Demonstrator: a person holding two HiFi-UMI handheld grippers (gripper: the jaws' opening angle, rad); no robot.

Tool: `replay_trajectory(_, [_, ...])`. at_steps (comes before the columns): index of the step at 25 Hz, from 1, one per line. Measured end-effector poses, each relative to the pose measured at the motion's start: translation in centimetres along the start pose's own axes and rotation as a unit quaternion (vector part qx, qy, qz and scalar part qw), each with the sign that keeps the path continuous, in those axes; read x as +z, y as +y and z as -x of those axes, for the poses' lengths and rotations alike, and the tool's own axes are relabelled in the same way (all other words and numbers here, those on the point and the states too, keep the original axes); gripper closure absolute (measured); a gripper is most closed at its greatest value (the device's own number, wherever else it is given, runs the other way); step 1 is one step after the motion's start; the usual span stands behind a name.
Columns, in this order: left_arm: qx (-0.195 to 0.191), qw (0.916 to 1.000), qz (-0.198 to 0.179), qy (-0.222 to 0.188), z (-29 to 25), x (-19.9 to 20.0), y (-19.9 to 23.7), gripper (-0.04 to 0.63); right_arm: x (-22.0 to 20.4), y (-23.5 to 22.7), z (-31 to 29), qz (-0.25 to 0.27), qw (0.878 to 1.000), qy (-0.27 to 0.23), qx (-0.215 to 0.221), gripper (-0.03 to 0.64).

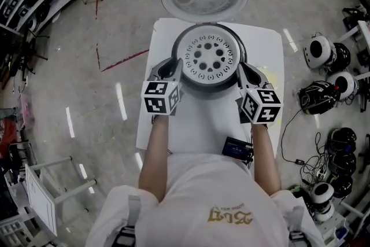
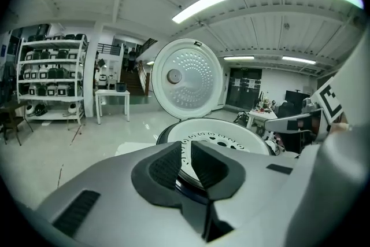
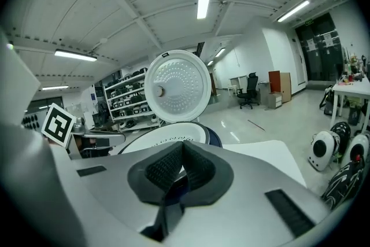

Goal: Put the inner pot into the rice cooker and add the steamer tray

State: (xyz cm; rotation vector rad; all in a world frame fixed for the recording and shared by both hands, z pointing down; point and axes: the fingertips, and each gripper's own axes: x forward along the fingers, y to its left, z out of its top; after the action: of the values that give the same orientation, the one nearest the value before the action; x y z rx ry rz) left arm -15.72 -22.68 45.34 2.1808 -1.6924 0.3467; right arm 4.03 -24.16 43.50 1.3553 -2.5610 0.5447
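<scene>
**Camera arrangement.** The head view was taken from above, steeply downward, so that the whole bench (image 1: 202, 118) and the rice cooker (image 1: 211, 89) were covered. The left gripper (image 1: 171, 66) view was taken low and close at the cooker's left side. It was directed along the jaws, across the steamer tray (image 2: 222, 139), toward the raised lid (image 2: 187, 78). The right gripper (image 1: 245, 70) view was set likewise from the opposite side. Tray and lid were shared by all three views. The other gripper's marker cube (image 2: 329, 100) was caught at each gripper view's edge.
</scene>
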Motion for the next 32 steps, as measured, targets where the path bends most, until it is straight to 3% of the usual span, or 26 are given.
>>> replay_trajectory(5, [-0.018,0.9997,0.011,-0.008,2.5,-0.7,-2.3,0.578,-1.1,1.5,2.1,0.000,1.000,0.000,0.009,0.606])
replay_trajectory(10, [-0.034,0.9988,0.028,-0.018,4.9,-1.4,-4.1,0.578,-2.0,2.7,3.7,-0.020,1.000,-0.005,0.015,0.606])
replay_trajectory(13, [-0.049,0.9969,0.053,-0.030,6.3,-1.5,-4.4,0.578,-2.6,3.8,4.3,-0.006,1.000,0.001,0.019,0.606])
replay_trajectory(32, [-0.053,0.9961,0.054,-0.044,9.1,-1.1,-4.2,0.578,-2.3,6.2,6.0,0.008,1.000,-0.009,0.015,0.606])
